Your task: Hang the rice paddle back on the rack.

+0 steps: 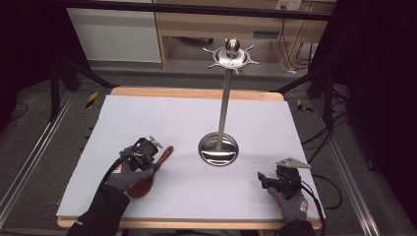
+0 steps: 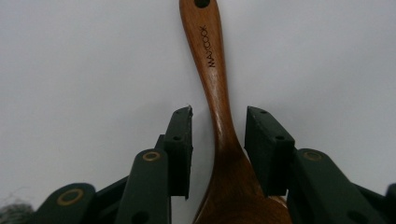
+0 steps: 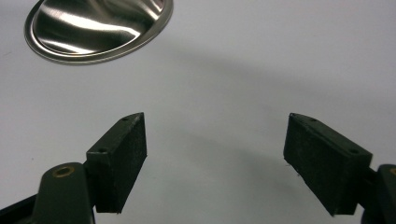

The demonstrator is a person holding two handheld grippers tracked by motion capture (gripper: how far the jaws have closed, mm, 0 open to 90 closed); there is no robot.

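The long brown wooden spoon [image 2: 219, 116] lies between the left gripper [image 2: 218, 114]'s spread jaws, untouched, handle pointing straight ahead beyond their tips.

1. Wooden spoon [image 2: 219, 116]: bowl and handle tip are running off the left gripper view's edges.
2. In the high view, the left hand [image 1: 129, 173] is covering part of the spoon's bowl.
3. Stand base [image 3: 98, 28] is being cropped by the right gripper view's top edge.
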